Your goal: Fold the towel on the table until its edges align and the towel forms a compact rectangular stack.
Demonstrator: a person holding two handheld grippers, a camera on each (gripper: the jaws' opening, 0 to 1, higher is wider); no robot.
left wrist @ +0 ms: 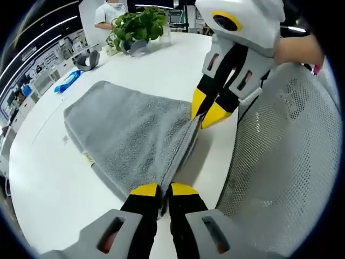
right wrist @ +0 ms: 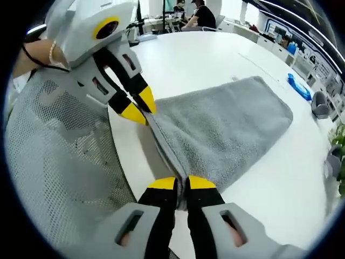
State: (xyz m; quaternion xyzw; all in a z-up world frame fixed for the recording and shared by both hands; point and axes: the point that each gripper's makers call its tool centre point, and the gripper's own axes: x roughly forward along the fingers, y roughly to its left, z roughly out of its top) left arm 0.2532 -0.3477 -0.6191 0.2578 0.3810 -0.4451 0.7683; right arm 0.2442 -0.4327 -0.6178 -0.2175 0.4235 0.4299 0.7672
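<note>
A grey towel (left wrist: 126,132) lies partly folded on the white table (left wrist: 48,183), its near edge lifted and stretched taut between the two grippers. My left gripper (left wrist: 164,190) is shut on one corner of that edge. The right gripper (left wrist: 207,110) comes in from the upper right and pinches the other corner. In the right gripper view the same towel (right wrist: 226,127) spreads away to the right, my right gripper (right wrist: 181,183) is shut on its corner, and the left gripper (right wrist: 141,108) holds the far corner.
A grey mesh chair back (left wrist: 285,156) stands close beside the table edge, also the mesh (right wrist: 59,162) at the left. A potted plant (left wrist: 135,27), a blue object (left wrist: 67,82) and a grey item (left wrist: 87,58) sit at the far side. People stand beyond the table (right wrist: 197,16).
</note>
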